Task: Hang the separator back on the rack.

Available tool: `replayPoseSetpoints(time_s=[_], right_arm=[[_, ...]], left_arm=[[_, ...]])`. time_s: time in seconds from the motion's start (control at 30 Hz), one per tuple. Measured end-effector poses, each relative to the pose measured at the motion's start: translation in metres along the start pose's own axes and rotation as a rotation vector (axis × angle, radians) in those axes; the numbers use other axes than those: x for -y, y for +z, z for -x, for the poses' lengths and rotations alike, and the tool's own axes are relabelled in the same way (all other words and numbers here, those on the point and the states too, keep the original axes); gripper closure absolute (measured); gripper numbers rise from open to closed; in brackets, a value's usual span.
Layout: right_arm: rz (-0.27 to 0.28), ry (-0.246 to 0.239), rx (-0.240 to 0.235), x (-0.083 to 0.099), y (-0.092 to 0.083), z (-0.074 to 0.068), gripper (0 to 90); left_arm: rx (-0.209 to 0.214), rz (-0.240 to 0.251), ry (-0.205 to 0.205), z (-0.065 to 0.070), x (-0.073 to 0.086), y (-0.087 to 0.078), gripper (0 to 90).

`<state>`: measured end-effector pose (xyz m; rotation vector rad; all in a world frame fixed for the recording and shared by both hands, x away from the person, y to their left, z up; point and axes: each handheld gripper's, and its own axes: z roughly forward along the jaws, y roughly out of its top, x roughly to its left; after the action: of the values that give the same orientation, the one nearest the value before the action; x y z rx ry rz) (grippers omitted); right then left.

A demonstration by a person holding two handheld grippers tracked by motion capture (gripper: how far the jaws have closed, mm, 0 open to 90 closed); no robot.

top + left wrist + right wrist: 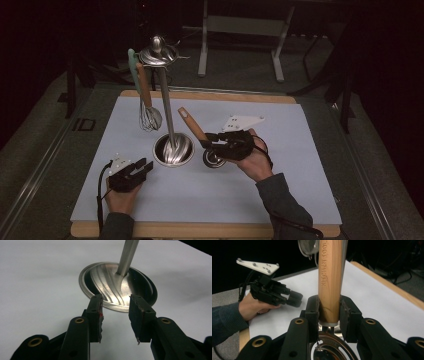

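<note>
Nearest the person, the left claw rested released on the white counter, its jaws apart just before the steel base of the utensil stand. The right claw clenched a kitchen tool by its pale wooden handle, stamped with lettering, the round metal head hanging just above the counter beside that base. Farther back, a whisk hung from the stand's top.

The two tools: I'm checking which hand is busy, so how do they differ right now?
The right tool is clamped on a wooden-handled utensil, lifted at a slant; the left tool stands open and holds nothing. The right tool is beside the stand's steel base; the left tool points at that base from short of it. Both are black and hand-held.
</note>
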<state>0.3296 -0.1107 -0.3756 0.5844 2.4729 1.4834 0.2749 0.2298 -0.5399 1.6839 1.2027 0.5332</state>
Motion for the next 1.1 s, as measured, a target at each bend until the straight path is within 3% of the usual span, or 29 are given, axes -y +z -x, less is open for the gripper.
replayPoseSetpoints(time_s=[0.47,0.8,1.1], right_arm=[[0.092,-0.067,-0.063,-0.017,-0.016,0.008,70.9],[0.155,-0.081,-0.081,-0.031,-0.029,0.019,70.9],[0.205,-0.092,-0.089,-0.045,-0.034,0.017,70.9]], left_arm=[[0.000,-0.001,0.002,0.000,0.000,0.000,64.0],[-0.001,-0.001,0.003,0.000,0.000,0.000,63.8],[-0.001,-0.002,0.004,0.000,0.000,0.000,63.6]])
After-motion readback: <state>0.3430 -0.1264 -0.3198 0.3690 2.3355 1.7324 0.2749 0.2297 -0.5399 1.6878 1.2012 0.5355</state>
